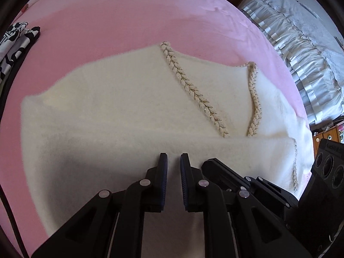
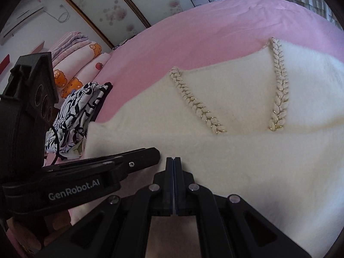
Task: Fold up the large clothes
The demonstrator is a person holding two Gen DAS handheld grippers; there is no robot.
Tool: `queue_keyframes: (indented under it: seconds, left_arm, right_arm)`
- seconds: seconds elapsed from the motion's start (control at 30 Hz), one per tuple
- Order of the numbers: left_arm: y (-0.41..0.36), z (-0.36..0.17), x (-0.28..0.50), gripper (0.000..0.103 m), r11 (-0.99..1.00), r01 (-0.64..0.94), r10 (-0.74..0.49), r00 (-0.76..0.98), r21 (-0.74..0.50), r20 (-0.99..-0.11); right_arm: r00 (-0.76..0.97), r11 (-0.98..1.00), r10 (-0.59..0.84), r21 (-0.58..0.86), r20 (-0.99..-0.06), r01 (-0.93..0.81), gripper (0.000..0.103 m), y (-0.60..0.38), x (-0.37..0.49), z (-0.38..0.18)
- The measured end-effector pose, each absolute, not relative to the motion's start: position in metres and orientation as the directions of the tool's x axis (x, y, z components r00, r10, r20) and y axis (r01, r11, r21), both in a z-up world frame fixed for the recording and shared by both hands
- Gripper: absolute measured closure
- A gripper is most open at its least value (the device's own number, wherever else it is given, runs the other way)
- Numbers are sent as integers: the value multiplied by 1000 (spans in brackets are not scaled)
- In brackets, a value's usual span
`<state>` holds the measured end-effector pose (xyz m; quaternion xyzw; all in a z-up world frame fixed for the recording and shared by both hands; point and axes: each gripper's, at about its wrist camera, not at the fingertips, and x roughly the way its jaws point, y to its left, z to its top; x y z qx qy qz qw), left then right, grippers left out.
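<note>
sweater (image 1: 120,116): cream, lay folded on pink bed (image 1: 103,21)
left gripper (image 1: 173,157): jaws slightly spread, empty
right gripper (image 2: 173,160): jaws pressed together, empty
tip: grip fold edge evenly

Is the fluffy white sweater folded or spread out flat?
Partly folded. The fluffy cream-white sweater has its near part lying doubled over the lower ends of the braided gold-flecked neckline trim, on the pink bedsheet.

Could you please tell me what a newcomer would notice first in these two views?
A fluffy cream sweater with a gold-flecked braided trim along its V-neck lies across the pink bedspread. A folded black-and-white patterned garment sits at the sweater's left end, and both grippers hang over the near edge.
</note>
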<state>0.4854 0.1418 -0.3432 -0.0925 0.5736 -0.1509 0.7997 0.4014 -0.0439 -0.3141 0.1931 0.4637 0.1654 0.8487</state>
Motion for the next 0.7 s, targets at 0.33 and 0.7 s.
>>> queue_keyframes:
  seconds: [0.33,0.7]
  left_arm:
    - [188,-341,491,93,972,37,-227,381,-231,-896]
    - [239,-337,491,93,979,-82,-129,464,-188,-876]
  right_arm:
    - [526,896,403,440,-749,-61,103,-86,408,-323]
    - [560,927,241,359,-792,108,103,-158,394,-323]
